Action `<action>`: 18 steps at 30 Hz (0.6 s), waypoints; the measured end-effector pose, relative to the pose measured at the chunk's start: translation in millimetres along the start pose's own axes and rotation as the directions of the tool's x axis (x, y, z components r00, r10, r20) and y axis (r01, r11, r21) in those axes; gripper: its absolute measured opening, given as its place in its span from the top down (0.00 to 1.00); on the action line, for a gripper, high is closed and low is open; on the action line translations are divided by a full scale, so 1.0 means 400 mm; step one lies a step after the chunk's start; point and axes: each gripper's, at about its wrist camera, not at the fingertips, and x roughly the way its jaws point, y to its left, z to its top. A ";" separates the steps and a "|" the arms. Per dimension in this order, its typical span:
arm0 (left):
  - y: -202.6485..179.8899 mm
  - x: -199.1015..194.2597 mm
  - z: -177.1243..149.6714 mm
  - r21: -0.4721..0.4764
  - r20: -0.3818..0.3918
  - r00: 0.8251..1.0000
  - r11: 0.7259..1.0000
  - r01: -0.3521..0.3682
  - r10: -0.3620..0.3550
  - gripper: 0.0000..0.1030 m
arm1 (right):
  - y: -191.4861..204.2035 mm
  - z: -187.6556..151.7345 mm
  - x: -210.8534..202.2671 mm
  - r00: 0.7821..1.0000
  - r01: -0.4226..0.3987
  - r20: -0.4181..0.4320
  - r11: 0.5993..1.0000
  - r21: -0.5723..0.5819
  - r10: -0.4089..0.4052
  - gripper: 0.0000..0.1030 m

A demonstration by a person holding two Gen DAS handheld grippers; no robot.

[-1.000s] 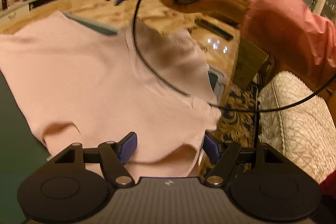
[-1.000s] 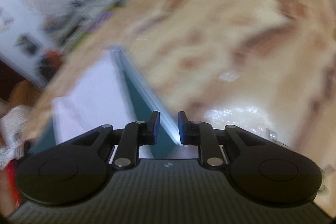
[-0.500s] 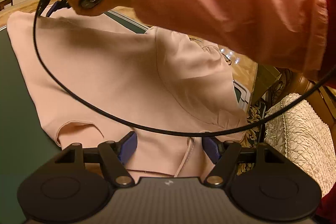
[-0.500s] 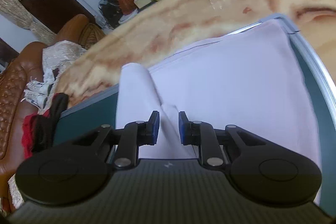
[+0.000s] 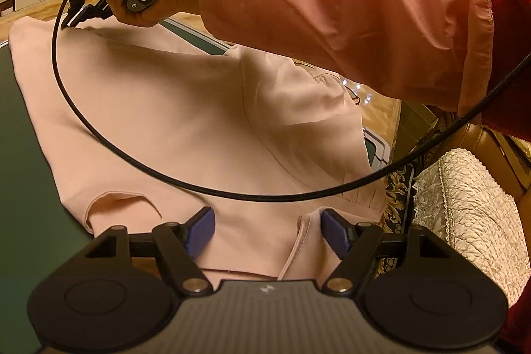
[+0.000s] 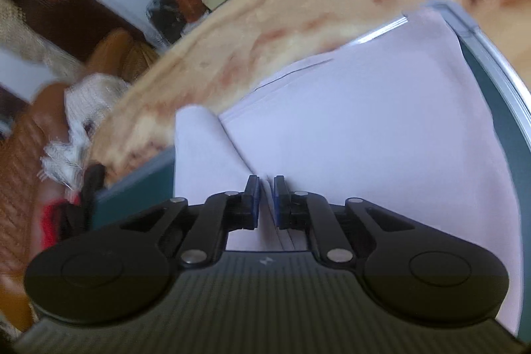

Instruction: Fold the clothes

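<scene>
A pale pink shirt (image 5: 172,121) lies spread on a dark green mat (image 5: 16,135); it looks white-lilac in the right wrist view (image 6: 365,138). My left gripper (image 5: 267,229) is open, its jaws wide apart over the shirt's near hem, holding nothing. My right gripper (image 6: 265,198) is nearly closed, pinching a raised fold of the shirt between its blue pads. In the left wrist view the right gripper (image 5: 79,17) is at the shirt's far left corner, held by a hand in a pink sleeve (image 5: 348,22).
A black cable (image 5: 159,168) arcs over the shirt. The mat sits on a marbled table (image 6: 298,5). A quilted sofa (image 5: 471,214) stands at the right. A brown sofa with clothes (image 6: 66,155) lies beyond the table's far edge.
The right gripper swung across to the shirt's far left corner and lowered onto it, pinching a fold. The left gripper stayed open over the near hem.
</scene>
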 end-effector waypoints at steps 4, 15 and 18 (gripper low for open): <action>0.004 0.000 -0.001 0.003 0.003 1.000 1.000 0.008 -0.008 0.24 | -0.002 0.001 0.006 1.000 -0.004 -0.004 1.000 -0.016 0.004 0.91; -0.012 0.005 -0.002 0.030 -0.009 1.000 0.999 -0.013 0.013 0.22 | 0.037 0.068 -0.100 0.975 0.159 0.177 0.978 -0.134 -0.134 0.98; -0.014 0.005 -0.002 0.031 -0.010 1.000 0.999 -0.013 0.013 0.22 | 0.027 0.111 -0.133 0.951 0.246 0.228 0.956 -0.159 -0.207 0.98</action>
